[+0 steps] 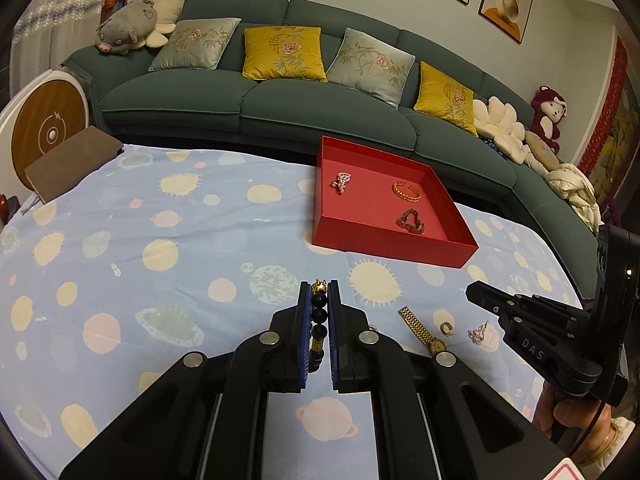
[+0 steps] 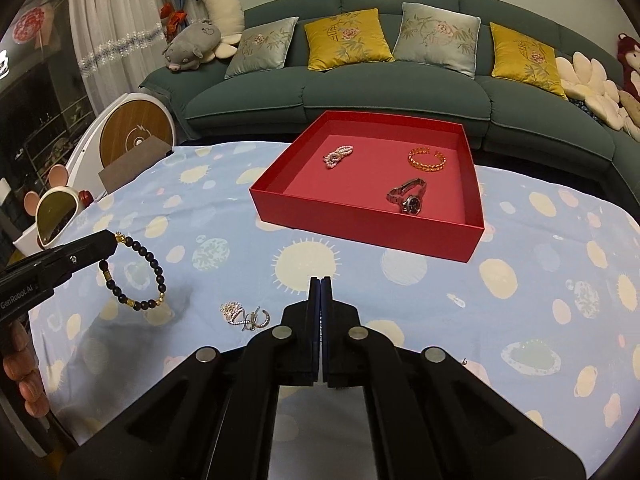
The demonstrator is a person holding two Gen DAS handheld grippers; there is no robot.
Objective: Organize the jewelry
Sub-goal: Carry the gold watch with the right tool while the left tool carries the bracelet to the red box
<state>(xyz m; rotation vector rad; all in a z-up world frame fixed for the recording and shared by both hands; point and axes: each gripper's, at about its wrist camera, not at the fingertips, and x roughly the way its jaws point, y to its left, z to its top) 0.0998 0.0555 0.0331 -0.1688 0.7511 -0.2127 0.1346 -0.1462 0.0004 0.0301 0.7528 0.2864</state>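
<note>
My left gripper (image 1: 319, 286) is shut on a black bead bracelet (image 1: 319, 320) with gold accents and holds it above the blue patterned cloth; the bracelet hangs from its tip in the right wrist view (image 2: 138, 276). The red tray (image 1: 362, 240) lies ahead to the right and holds a pearl piece (image 1: 341, 183), an orange bangle (image 1: 407, 191) and a dark watch (image 1: 411, 222). My right gripper (image 2: 321, 280) is shut and empty, in front of the tray (image 2: 360, 226). A gold watch (image 1: 422, 330), a ring (image 1: 446, 328) and a sparkly piece (image 1: 478, 334) lie on the cloth.
A green sofa (image 1: 260, 108) with cushions runs behind the table. A brown notebook (image 1: 68, 164) lies at the far left edge. A sparkly brooch and earring (image 2: 244, 316) lie left of my right gripper. Sunglasses (image 2: 54, 216) sit off the left edge.
</note>
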